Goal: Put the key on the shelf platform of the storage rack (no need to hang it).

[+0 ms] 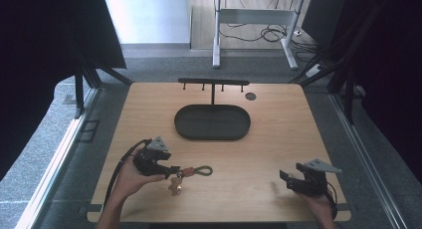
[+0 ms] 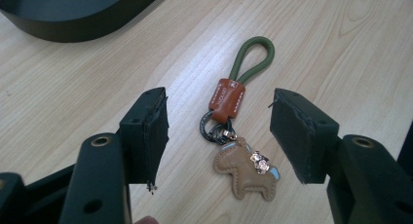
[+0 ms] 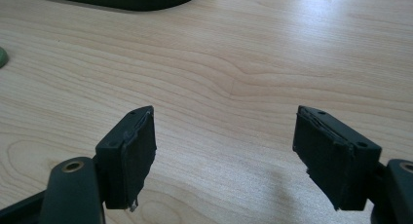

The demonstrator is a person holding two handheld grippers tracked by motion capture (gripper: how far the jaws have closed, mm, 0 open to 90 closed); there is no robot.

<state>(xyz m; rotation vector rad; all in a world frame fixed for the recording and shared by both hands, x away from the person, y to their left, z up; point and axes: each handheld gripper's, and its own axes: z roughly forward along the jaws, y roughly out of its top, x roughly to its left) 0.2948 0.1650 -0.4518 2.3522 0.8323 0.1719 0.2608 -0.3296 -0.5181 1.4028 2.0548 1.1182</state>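
Grey carpet floor (image 1: 164, 64); white desk frame (image 1: 256, 20), perhaps cables beneath.

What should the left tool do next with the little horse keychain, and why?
Probably close the left tool on the keychain, at its brown leather tab. The jaws stand open on either side of it and it lies flat on the table, not yet gripped. The rack behind the tray looks like its likely destination.

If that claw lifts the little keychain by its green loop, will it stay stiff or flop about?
The keychain with green cord loop, orange leather sleeve and tan leather horse charm would probably flop: its parts join through loose rings. It looks light. Lying flat between the open left claw jaws, it seems unlikely to roll.
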